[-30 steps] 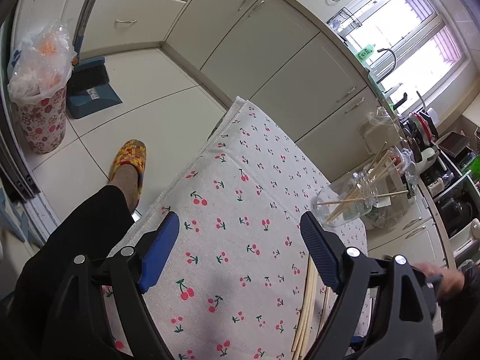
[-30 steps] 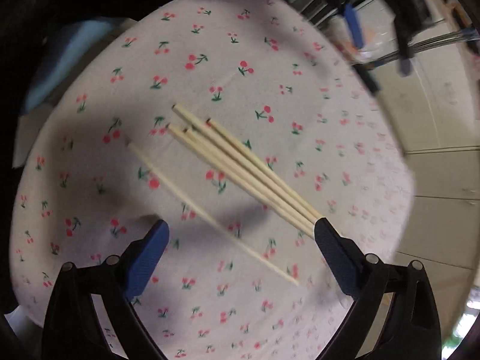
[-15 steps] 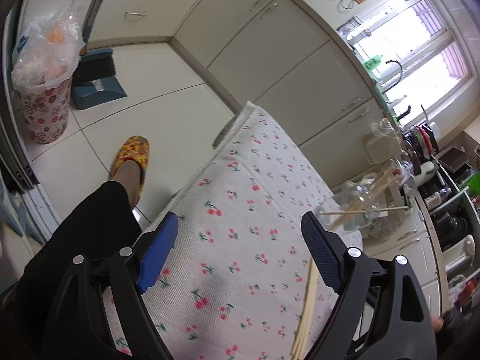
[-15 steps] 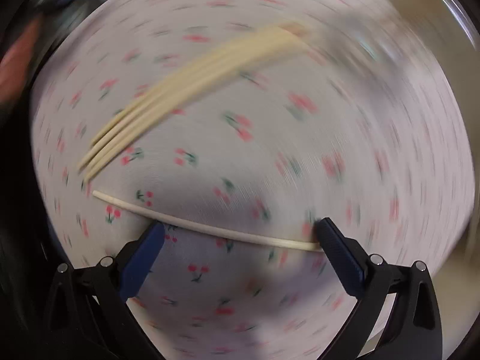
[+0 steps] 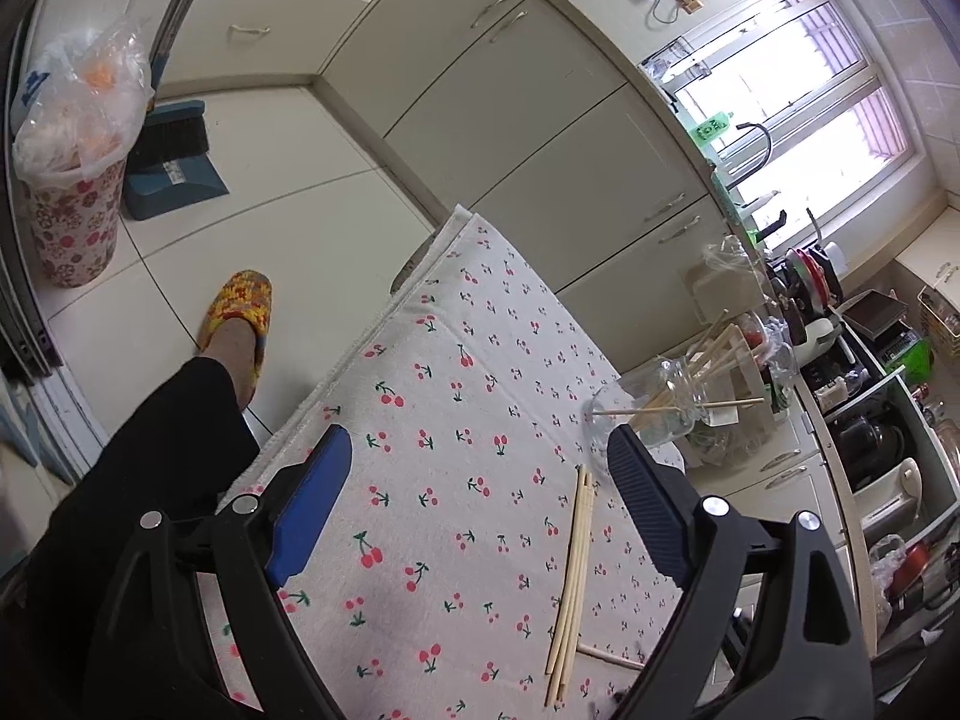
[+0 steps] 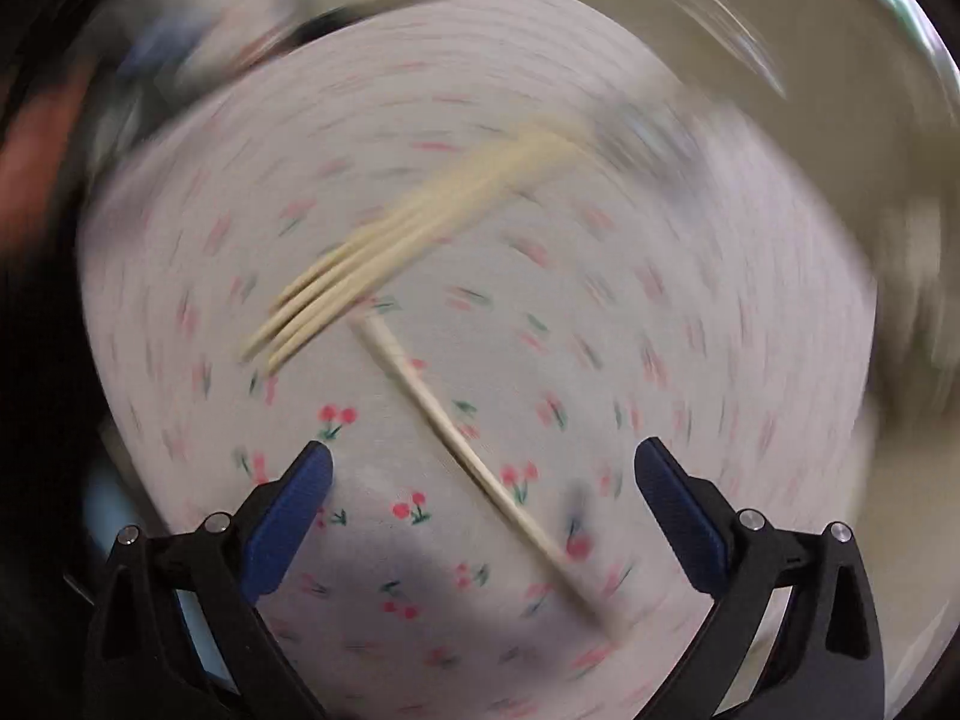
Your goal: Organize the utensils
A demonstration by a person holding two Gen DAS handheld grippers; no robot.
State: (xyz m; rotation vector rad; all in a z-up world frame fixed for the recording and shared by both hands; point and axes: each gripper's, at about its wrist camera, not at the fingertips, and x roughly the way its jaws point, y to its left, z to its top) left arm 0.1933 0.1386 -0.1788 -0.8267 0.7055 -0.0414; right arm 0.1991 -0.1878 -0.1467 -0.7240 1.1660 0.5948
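Observation:
A table under a cherry-print cloth (image 5: 456,396) holds a bundle of several wooden chopsticks (image 5: 573,558), and a single chopstick (image 5: 606,655) lies across its near end. A glass jar (image 5: 654,414) with several chopsticks in it stands at the cloth's far right. My left gripper (image 5: 477,444) hovers above the cloth, its jaws opening with nothing between them. The right wrist view is blurred by motion. In it my right gripper (image 6: 483,450) is open above the single chopstick (image 6: 462,450), which runs diagonally below the gap. The bundle (image 6: 408,234) lies beyond.
A person's dark-trousered leg and yellow slipper (image 5: 240,312) stand left of the table. A flowered bin (image 5: 69,222) with a plastic liner and a blue dustpan (image 5: 174,174) sit on the tiled floor. Cabinets (image 5: 540,120) and a crowded counter (image 5: 804,276) line the right side.
My left gripper has pulled back, so more of the chopstick bundle shows. My right gripper has swung round fast; the single chopstick, crosswise before, now runs diagonally under the jaws.

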